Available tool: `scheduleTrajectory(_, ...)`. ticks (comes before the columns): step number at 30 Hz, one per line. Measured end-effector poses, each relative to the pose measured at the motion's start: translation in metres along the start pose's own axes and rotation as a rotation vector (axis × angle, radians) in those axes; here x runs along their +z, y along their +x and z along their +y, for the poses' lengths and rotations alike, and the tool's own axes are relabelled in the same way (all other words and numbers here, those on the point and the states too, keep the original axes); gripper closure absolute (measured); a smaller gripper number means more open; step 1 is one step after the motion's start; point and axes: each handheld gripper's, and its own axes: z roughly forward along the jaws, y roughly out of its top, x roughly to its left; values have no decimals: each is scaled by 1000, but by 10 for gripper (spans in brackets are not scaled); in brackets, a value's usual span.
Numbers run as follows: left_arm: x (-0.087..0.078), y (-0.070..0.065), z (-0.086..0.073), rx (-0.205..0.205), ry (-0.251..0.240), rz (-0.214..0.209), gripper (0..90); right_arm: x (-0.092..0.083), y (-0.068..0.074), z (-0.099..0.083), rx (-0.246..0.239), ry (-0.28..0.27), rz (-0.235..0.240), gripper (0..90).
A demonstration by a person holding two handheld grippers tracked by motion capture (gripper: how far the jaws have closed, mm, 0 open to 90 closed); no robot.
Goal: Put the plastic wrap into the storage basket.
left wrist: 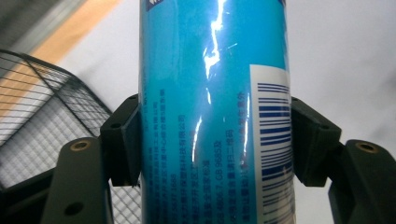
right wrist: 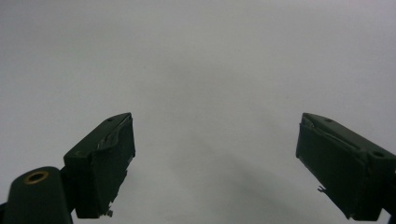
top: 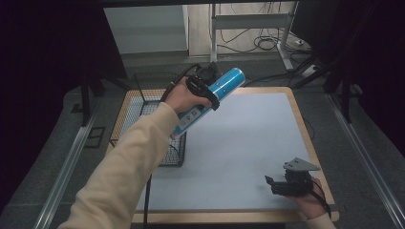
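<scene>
pale grey tabletop with a wooden edge sits in a dim room, with dark floor, cables and metal desk legs beyond its far side. a black wire basket stands at the tabletop's left edge.

the left gripper is raised above the tabletop, held by a hand in a cream sleeve. its jaws are clenched on a blue can, a tall cylinder with white print. in the high view the can lies tilted across the jaws, its top end pointing up and away beyond them and its lower end reaching back past the hand toward the basket.

in the left gripper view the blue can stands upright between the two black jaws, which press against its left and right sides partway along its length. a white panel with a blue barcode sits close to the jaw on the right of that view. beyond the jaw on the left, the basket's mesh shows below and behind; the grey tabletop lies behind the can.

the right gripper rests low near the tabletop's near right corner, well apart from the can. in the right gripper view its jaws stand wide apart and released, nothing between them, with bare grey tabletop ahead of them.
</scene>
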Motion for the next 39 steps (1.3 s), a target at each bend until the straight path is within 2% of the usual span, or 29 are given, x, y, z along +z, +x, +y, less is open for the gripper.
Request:
scheduleTrajectory(7,-1,10,-2,-19,4,4,315,0,-1,0,6,1,-1,121)
scheduleTrajectory(11,0,14,-5,-10,0,42,315,-1,-2,0,8,0,-4,121)
scheduleTrajectory(15,-4,22,-8,-38,-24,27,315,-1,-2,0,9,0,-7,121)
scheduleTrajectory(18,-6,28,-8,-35,-14,44,315,0,-1,0,9,1,-6,121)
scheduleTrajectory(20,-7,33,-9,-53,-16,37,315,0,-1,0,9,2,-7,122)
scheduleTrajectory(22,-7,36,-10,-58,-11,51,315,-1,-2,0,8,5,-8,122)
scheduleTrajectory(30,0,52,-14,-85,2,67,315,0,-3,-1,11,4,-11,122)
scheduleTrajectory(33,3,57,-15,-91,8,90,315,0,-3,-1,11,3,-11,122)
scheduleTrajectory(39,8,70,-18,-118,23,89,315,0,-4,-1,14,5,-14,122)
